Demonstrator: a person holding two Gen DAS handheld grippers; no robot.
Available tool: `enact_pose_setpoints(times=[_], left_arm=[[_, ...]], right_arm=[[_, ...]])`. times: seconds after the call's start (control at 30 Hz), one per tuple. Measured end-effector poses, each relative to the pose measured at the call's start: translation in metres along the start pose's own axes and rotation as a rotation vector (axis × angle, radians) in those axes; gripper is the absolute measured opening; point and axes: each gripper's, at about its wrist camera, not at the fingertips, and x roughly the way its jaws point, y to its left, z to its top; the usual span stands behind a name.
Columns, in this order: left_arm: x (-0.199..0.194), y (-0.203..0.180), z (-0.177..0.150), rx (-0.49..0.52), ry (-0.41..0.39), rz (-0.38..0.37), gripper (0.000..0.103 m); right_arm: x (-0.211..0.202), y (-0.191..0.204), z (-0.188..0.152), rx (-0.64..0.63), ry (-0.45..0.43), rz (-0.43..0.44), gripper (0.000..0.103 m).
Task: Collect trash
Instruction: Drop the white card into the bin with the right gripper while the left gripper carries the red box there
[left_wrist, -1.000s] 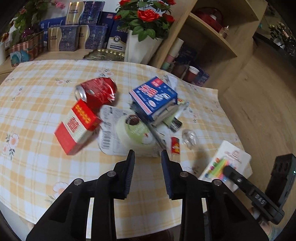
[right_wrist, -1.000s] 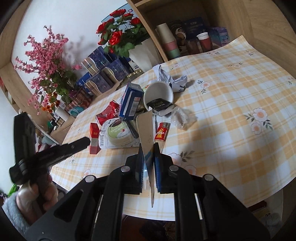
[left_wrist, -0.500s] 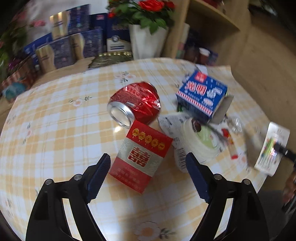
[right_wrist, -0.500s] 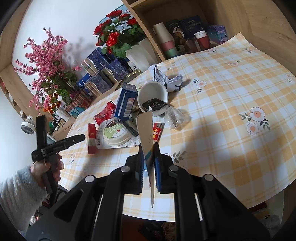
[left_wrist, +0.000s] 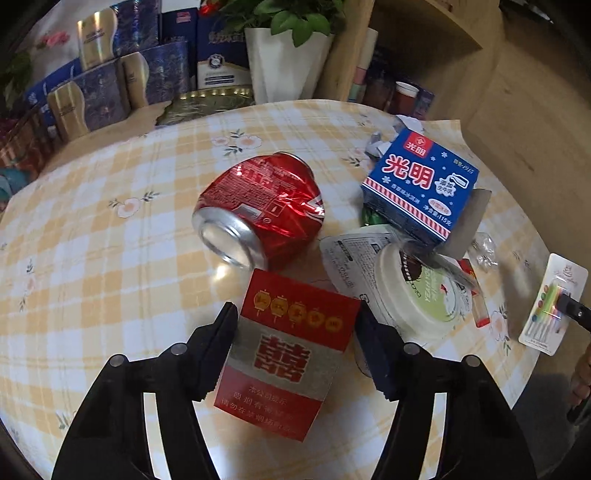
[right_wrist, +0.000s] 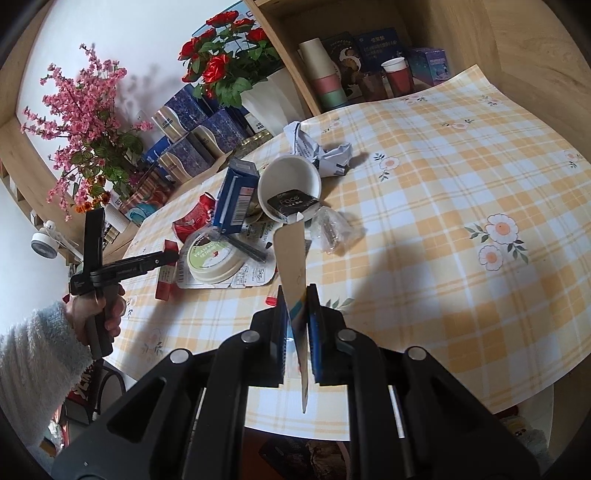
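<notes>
Checked tablecloth (right_wrist: 443, 192); wrapper (right_wrist: 293, 202) inside cup (right_wrist: 273, 177)

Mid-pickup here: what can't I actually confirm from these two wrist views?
- Left wrist: whether the left gripper pads touch the cigarette box; the edges blur together.
- Right wrist: the card is seen edge-on, its print hidden.
- Right wrist: the paper cup contents, mostly shadowed.

1. Table (right_wrist: 461, 192) under yellow-and-white checked cloth with flower print
2. Light wooden shelving (right_wrist: 480, 33) behind, holding cups and boxes
3. White wall (right_wrist: 129, 44); red roses in white vase (right_wrist: 269, 96), pink blossom sprays (right_wrist: 74, 110)
4. Wood-look floor (left_wrist: 517, 122)
</notes>
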Motion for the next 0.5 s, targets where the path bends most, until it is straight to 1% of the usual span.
enact_pose_setpoints(times=[0.1,0.2,0.3,0.43,0.5], left_arm=[[-0.01,-0.003,-0.007,-0.013,-0.013,0.031,0.062],[-0.031,-0.007,-0.018,-0.033,-0.042,0.052,0.062],[-0.059,-0.014,-0.032,-0.056,-0.082,0.062,0.061],[-0.101,-0.035,-0.059,-0.096,-0.141,0.074,0.061],[-0.122,-0.053,-0.077,-0.105,-0.172,0.069,0.061]], right_arm=[[0.001,0.006,-0.002,-0.014,0.008,0.011,0.014],[0.0,0.014,-0.005,-0.022,0.01,0.024,0.014],[-0.002,0.021,-0.01,-0.027,0.014,0.036,0.014],[-0.01,0.036,-0.017,-0.044,0.017,0.056,0.014],[-0.015,0.044,-0.022,-0.058,0.019,0.066,0.014]])
